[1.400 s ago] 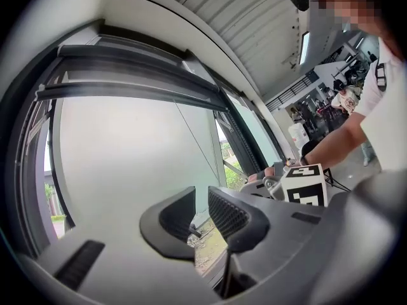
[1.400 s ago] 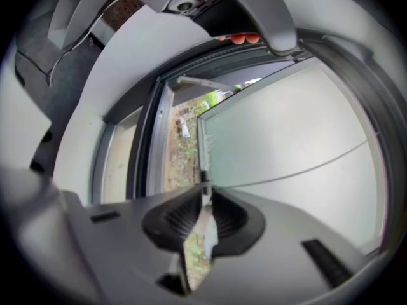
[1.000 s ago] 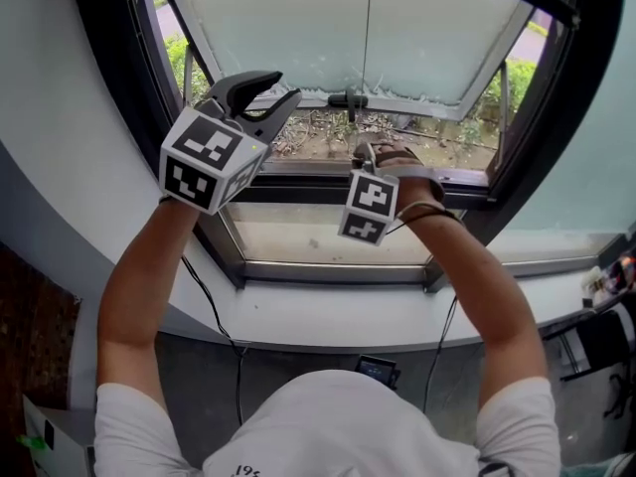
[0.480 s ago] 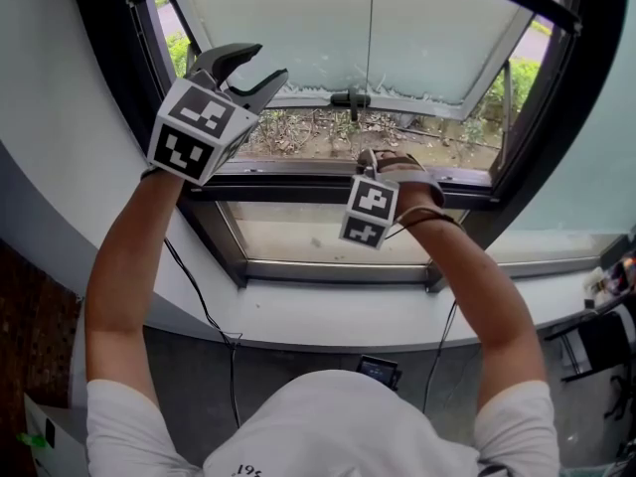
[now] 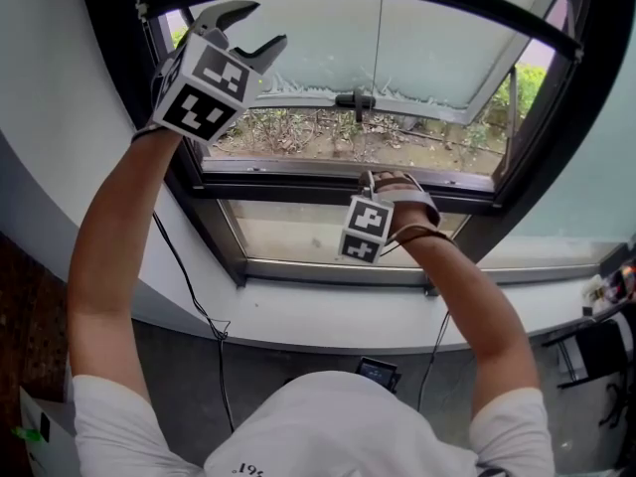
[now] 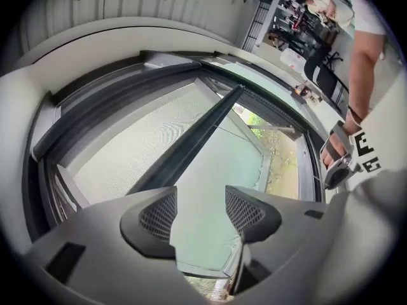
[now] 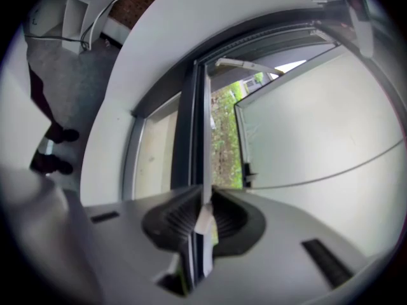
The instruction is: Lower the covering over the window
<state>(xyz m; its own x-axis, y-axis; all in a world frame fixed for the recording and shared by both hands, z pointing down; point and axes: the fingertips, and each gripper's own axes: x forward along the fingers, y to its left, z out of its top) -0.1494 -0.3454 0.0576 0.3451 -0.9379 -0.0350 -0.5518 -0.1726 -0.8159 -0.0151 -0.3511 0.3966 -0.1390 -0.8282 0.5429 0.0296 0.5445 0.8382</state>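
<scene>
Left claw [image 5: 260, 26], its jaws just opened wide with nothing between, hangs high by the window frame [image 5: 114, 78]; right claw [image 7: 203, 218] is clenched on a thin pale strip [image 7: 205, 164]

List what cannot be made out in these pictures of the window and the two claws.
- Right claw: head view hides its jaws behind the marker cube and hand.
- White strip it grips: right gripper view, lower end lost inside the claw.
- Ledge clutter: head view, cut by the right edge, too small.
</scene>
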